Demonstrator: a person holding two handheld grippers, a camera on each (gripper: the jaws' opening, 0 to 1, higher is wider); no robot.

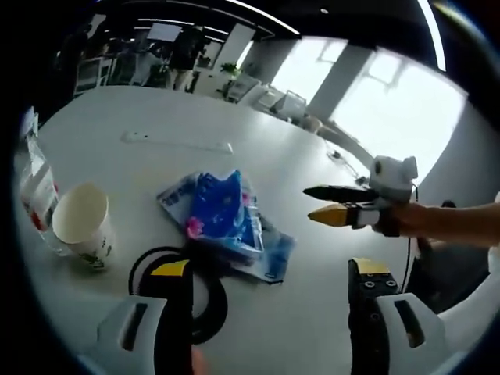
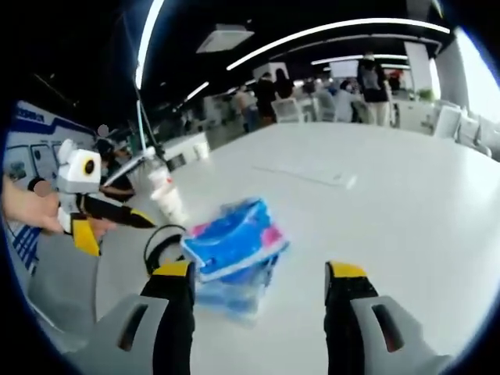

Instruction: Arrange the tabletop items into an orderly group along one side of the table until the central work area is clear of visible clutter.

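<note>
two views, both over a white table (image 1: 258,156). left gripper view: left gripper (image 1: 269,273) jaws stand wide apart with nothing between them, above a black ring (image 1: 141,269) lying flat on the table. just past it a blue tissue pack (image 1: 223,211) lies on top of a clear blue wrapper (image 1: 273,254). to the left a white paper cup (image 1: 82,223) stands upright, inside looks bare as far as can be seen, touching a clear plastic bottle (image 1: 35,187) beside it; contents not readable. right gripper (image 1: 328,203) comes in from the right, held by a hand (image 1: 461,223), its black and yellow jaws a narrow gap apart, gripping nothing. farther off a flat strip (image 1: 176,142) lies on the table.

right gripper view: right gripper (image 2: 258,277) jaws wide, empty, tissue pack (image 2: 234,238) just ahead between them, blurred. left gripper (image 2: 117,219) at left, ring (image 2: 160,242), cup (image 2: 168,203). people (image 2: 375,78) and chairs at the far end.
</note>
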